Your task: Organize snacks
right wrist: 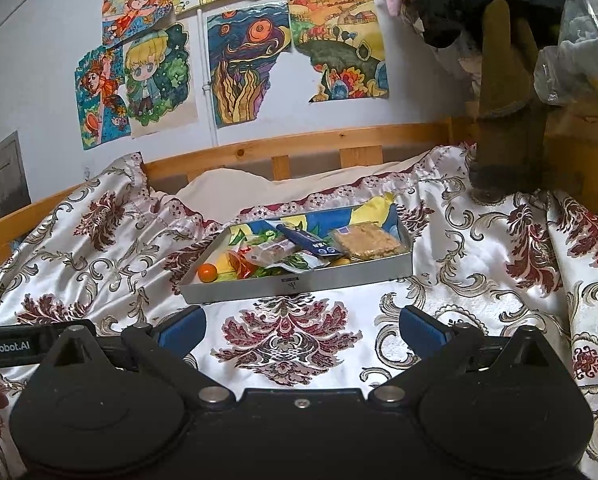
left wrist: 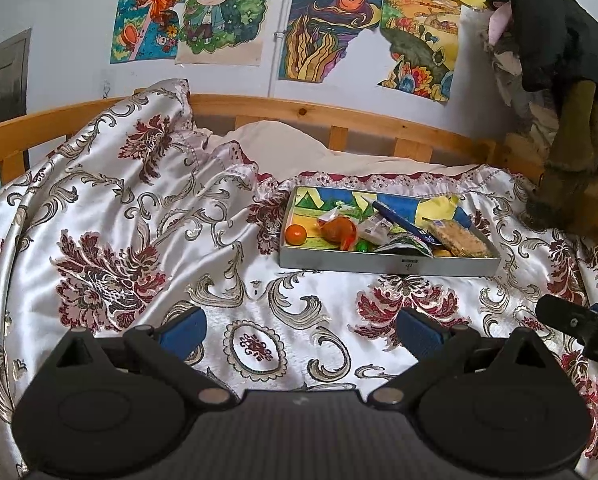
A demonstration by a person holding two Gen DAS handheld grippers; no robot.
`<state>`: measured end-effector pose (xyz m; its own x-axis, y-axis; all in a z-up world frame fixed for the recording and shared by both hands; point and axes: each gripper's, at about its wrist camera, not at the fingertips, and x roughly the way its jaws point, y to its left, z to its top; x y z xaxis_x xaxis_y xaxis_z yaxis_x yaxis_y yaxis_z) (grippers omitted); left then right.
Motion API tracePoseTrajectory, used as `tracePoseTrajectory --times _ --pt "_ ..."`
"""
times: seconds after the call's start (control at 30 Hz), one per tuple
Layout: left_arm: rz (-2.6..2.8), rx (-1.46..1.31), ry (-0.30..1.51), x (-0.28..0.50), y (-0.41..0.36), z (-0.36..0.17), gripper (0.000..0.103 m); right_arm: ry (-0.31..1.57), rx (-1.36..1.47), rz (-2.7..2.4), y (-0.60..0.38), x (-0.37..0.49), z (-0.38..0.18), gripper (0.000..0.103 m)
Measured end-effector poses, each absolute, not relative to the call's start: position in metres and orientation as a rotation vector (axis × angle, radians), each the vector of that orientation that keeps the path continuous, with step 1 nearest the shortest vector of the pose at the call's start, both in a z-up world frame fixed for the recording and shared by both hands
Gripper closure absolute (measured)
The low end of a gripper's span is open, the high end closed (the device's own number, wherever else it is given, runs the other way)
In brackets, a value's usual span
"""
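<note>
A shallow grey box (left wrist: 387,266) (right wrist: 299,286) with a colourful lining sits on the patterned bedspread. Inside lie an orange ball-shaped sweet (left wrist: 295,235) (right wrist: 207,272), an orange wrapped snack (left wrist: 339,230) (right wrist: 241,266), a dark blue stick packet (left wrist: 403,222) (right wrist: 307,240), a clear pack of pale crackers (left wrist: 461,240) (right wrist: 365,242) and several other small packets. My left gripper (left wrist: 301,332) is open over the bedspread, well short of the box. My right gripper (right wrist: 301,330) is open too, just in front of the box's near wall. Neither holds anything.
A wooden bed rail (left wrist: 299,114) (right wrist: 299,144) runs behind the box, under coloured drawings on the wall. Dark clothing (left wrist: 555,32) (right wrist: 499,0) hangs at the right. The bedspread bunches into folds at the left (left wrist: 111,184). The other gripper's body shows at the right edge (left wrist: 579,332).
</note>
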<state>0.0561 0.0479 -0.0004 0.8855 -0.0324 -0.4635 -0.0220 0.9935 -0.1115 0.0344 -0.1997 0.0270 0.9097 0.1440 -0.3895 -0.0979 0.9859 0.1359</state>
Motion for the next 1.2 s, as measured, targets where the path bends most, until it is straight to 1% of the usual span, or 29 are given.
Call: tracePoseTrajectory --times 1.2 --pt "0.007 -0.136 0.524 0.0584 0.0541 -0.0044 0.0 0.42 0.114 0.115 -0.2033 0.0361 0.0205 0.001"
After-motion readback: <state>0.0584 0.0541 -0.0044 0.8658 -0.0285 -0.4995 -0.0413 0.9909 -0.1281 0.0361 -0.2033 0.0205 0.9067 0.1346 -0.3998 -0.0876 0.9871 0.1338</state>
